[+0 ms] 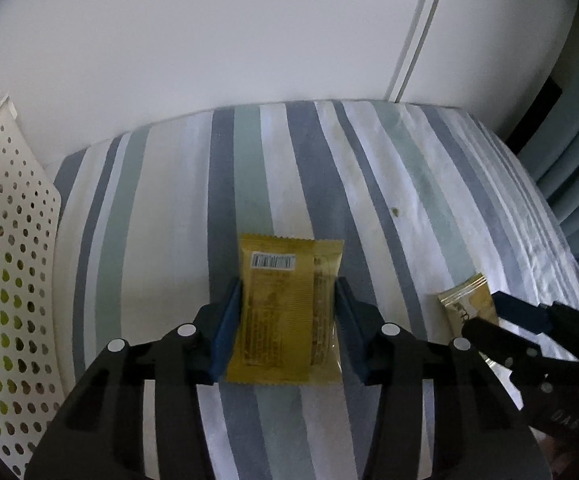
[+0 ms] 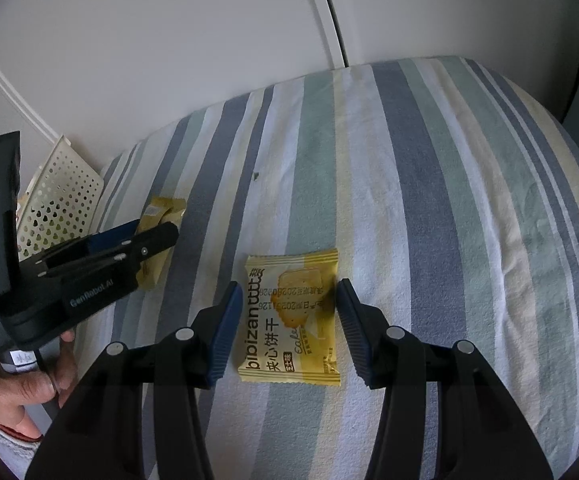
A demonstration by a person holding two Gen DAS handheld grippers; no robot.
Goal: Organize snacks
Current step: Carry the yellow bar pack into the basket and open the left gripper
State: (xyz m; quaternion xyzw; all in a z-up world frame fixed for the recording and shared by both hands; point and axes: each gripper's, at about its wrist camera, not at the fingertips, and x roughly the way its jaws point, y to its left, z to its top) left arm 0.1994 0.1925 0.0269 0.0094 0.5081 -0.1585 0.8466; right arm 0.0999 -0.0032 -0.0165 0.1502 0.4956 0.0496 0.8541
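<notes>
Two snack packets (image 1: 285, 312) (image 2: 291, 318) on bedspread (image 1: 369, 184), basket (image 1: 5, 264) at left

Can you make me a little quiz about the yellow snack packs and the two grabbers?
1. True or false: the snack pack between the left gripper's fingers lies with its barcode side up.
2. What stands at the left edge of the striped cloth? A) a white basket with holes B) a glass jar C) a red box
3. Fill in: the cracker pack in front of the right gripper shows a picture of a ____.

Key: 1 true. 2 A, the white basket. 3 cracker.
</notes>
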